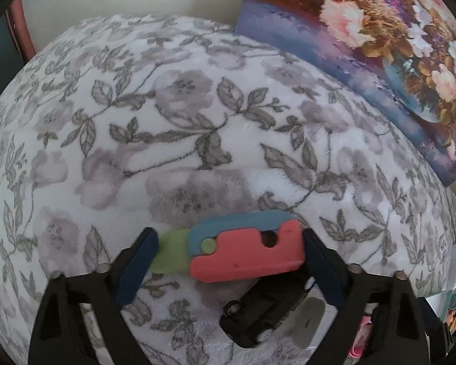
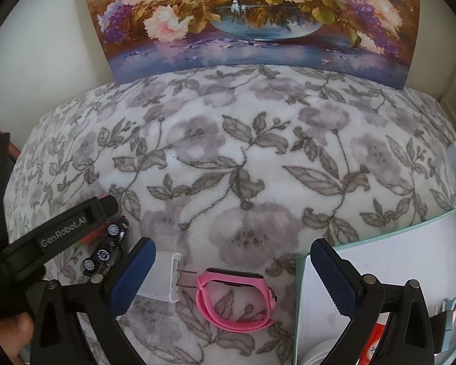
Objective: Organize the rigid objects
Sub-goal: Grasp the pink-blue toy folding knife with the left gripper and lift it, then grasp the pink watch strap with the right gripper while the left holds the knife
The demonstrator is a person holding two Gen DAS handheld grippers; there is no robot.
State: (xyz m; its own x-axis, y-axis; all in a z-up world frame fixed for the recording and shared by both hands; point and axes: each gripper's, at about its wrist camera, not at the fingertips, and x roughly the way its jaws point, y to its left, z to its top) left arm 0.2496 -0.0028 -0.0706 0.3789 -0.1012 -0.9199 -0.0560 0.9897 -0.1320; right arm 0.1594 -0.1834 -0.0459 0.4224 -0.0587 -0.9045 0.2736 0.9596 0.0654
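Observation:
A toy knife [image 1: 246, 255] with a red handle, blue back and green blade sits crosswise between the pads of my left gripper [image 1: 228, 243]. Each blue pad touches one end of it. Just below it a black toy car [image 1: 252, 316] lies on the flowered blanket, also seen under the left gripper's black body [image 2: 63, 231]. My right gripper [image 2: 231, 252] stands open above a pink wristband watch [image 2: 237, 301] and a white plug charger [image 2: 164, 279], touching neither. The toy car [image 2: 106, 252] lies left of the charger.
A white box with a mint-green rim [image 2: 380, 222] stands at the right with small items in its near corner. A flower painting [image 2: 258, 15] leans on the wall behind the blanket [image 2: 243, 158]. A hand [image 2: 12, 328] holds the left gripper.

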